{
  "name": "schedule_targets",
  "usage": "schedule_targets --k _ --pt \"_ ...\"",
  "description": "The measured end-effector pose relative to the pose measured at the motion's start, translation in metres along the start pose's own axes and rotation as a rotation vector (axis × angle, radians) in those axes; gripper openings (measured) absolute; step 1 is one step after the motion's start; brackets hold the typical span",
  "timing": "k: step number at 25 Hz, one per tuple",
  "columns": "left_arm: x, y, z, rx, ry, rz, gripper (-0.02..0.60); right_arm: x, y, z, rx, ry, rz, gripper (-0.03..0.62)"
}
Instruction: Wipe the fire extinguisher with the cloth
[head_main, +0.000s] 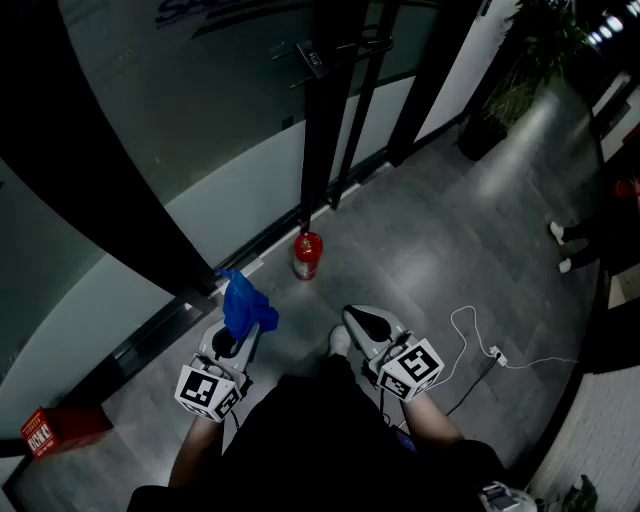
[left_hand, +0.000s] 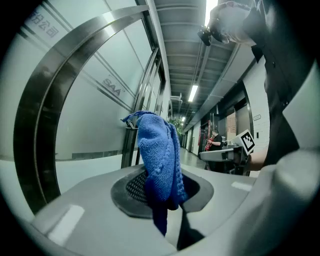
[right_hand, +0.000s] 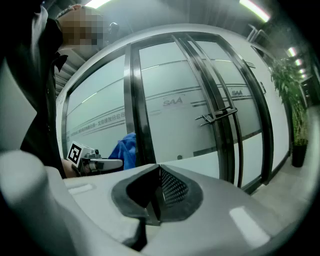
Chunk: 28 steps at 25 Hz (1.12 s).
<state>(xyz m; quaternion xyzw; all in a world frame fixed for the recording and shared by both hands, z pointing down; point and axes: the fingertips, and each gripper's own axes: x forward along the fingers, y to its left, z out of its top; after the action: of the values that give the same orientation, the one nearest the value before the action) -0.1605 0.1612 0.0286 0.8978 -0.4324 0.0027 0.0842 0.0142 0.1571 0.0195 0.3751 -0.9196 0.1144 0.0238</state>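
Note:
A small red fire extinguisher (head_main: 307, 256) stands on the grey floor at the foot of a dark door post. My left gripper (head_main: 238, 337) is held low at the left, shut on a blue cloth (head_main: 243, 305) that sticks up out of its jaws. In the left gripper view the cloth (left_hand: 159, 160) rises from between the closed jaws and droops over them. My right gripper (head_main: 358, 320) is at the right, shut with nothing in it; its jaws meet in the right gripper view (right_hand: 159, 192). Both grippers are short of the extinguisher.
A frosted glass wall with dark frames and a door handle (head_main: 312, 58) runs along the left. A red box (head_main: 50, 431) lies at the bottom left. A white cable (head_main: 470, 345) trails on the floor at the right. A potted plant (head_main: 520, 70) stands far right; a person's shoes (head_main: 560, 245) show there.

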Motion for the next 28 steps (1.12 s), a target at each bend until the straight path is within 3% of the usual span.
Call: schedule_targets --k 18,23,28 --pt "0.191 0.030 0.019 0.008 -0.019 0.057 0.086 0.066 -0.190 0.056 -0.036 -0.021 0.092 0.003" --pt "0.237 0.036 0.013 0.005 0.004 0.039 0.086 0.081 -0.229 0.045 -0.012 0.014 0.079 0.003" --pt "0.254 0.049 -0.011 -0.005 0.076 -0.013 0.086 0.089 -0.240 0.020 0.010 0.058 0.035 0.003"
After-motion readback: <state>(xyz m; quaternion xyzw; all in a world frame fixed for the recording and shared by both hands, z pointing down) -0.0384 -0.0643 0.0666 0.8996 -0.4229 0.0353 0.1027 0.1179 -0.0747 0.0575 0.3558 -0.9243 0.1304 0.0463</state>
